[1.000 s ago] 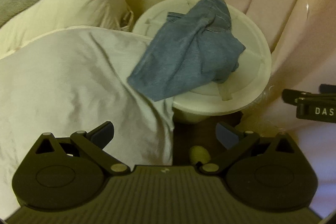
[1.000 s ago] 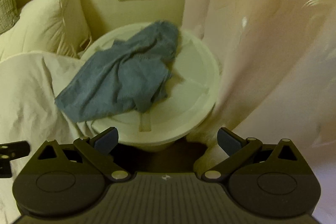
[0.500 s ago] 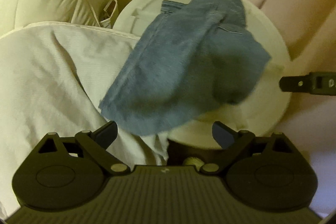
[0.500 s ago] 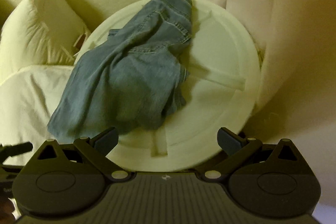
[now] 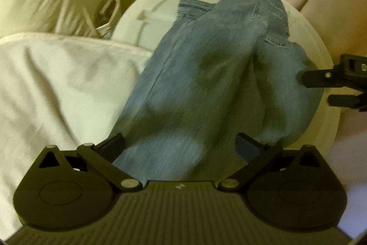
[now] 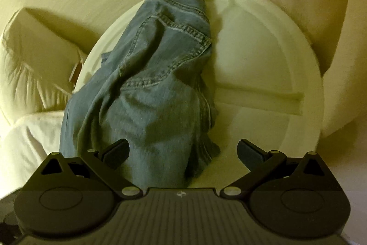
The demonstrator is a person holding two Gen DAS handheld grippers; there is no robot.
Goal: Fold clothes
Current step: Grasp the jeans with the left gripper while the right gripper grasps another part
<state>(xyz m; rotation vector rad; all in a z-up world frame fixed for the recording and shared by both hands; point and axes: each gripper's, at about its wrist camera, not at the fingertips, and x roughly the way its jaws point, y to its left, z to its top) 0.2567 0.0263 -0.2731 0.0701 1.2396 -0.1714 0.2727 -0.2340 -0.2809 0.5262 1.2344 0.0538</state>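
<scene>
Both grippers stand with their jaws spread wide and nothing pinched in them. On the left gripper (image 5: 180, 146) the jaws have just been opening back to full width after a slight dip, and the only thing between them is the near end of the jeans (image 5: 206, 84), which no pad presses. The right gripper (image 6: 183, 149) is equally wide, its left finger over denim and its right finger over bare tabletop.

The jeans lie crumpled in a heap ahead of and below both grippers, on a round white table (image 6: 263, 49). Their waistband and stitched pocket are at the far end, away from the fingers. One leg runs toward the left gripper and spills off the table edge onto the pale bedding (image 5: 57, 84) to that gripper's left. In the left wrist view the right gripper shows at the right-hand edge, just beside the bulging side of the heap.

By the look of it the fold has not begun: this is the reach to pick the garment up, with the jeans unsorted. The next move likely calls for each gripper to settle on its own part of the denim, close on a single edge or hem rather than a bunched wad, then lift and spread the jeans flat. The overhanging leg may drag on the bedding as it rises.
</scene>
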